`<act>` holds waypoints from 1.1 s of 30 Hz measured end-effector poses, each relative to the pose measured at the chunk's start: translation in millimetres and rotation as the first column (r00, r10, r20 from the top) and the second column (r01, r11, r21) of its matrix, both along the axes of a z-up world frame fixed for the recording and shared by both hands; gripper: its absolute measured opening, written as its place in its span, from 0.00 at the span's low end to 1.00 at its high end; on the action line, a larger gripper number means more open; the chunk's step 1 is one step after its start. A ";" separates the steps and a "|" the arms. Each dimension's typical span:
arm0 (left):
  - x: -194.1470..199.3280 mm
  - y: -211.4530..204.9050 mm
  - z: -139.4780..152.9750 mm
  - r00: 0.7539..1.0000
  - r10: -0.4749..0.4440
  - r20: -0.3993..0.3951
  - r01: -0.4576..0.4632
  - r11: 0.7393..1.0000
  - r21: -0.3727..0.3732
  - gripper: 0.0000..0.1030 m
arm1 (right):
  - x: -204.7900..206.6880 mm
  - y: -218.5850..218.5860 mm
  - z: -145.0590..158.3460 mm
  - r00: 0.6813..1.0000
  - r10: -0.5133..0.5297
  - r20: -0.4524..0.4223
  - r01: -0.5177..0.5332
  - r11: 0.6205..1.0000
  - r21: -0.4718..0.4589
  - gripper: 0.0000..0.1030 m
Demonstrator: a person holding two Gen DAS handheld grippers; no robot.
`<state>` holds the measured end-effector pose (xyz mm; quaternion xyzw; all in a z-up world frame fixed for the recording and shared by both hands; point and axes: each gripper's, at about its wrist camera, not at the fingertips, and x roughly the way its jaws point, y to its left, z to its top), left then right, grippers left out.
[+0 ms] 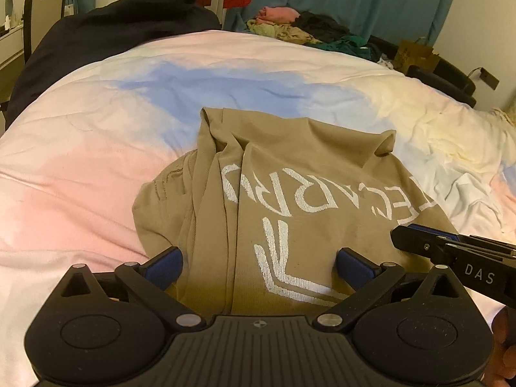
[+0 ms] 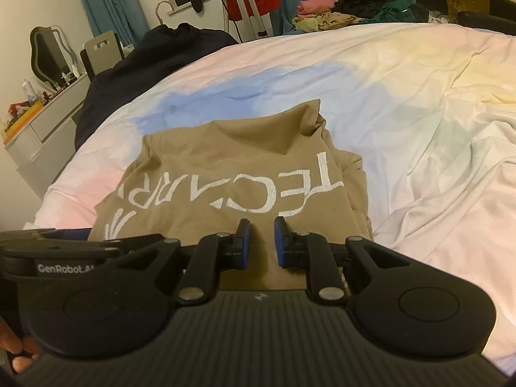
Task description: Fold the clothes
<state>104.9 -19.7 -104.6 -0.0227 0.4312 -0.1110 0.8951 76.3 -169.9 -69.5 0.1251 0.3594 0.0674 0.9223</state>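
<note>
Your left gripper (image 1: 259,266) hovers with fingers spread wide over the near edge of the tan printed T-shirt (image 1: 290,200), which lies crumpled on the pastel duvet (image 1: 80,167). Right of it, your right gripper (image 2: 262,242) stands narrowly parted over the same edge, gripping nothing visible.

A tan cotton T-shirt (image 1: 290,200) carries cracked white lettering. The soft duvet cover (image 1: 80,161) beneath blends pastel pink, blue and yellow.
</note>
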 end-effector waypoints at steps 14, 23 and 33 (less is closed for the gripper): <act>-15.2 19.0 23.4 0.996 0.036 0.082 -0.023 0.987 -0.157 0.98 | -0.4 3.8 4.2 1.000 -0.005 0.008 0.006 1.000 -0.013 0.21; -29.7 36.3 25.9 0.994 -0.108 -0.017 0.079 0.817 -0.571 0.98 | 3.0 -20.5 2.3 0.995 -0.095 -0.025 0.098 0.982 0.163 0.19; 5.3 31.2 -41.6 0.927 -0.074 -0.367 -0.204 0.723 -0.661 0.98 | -8.6 -56.1 17.3 0.971 -0.237 -0.007 0.227 0.918 0.325 0.22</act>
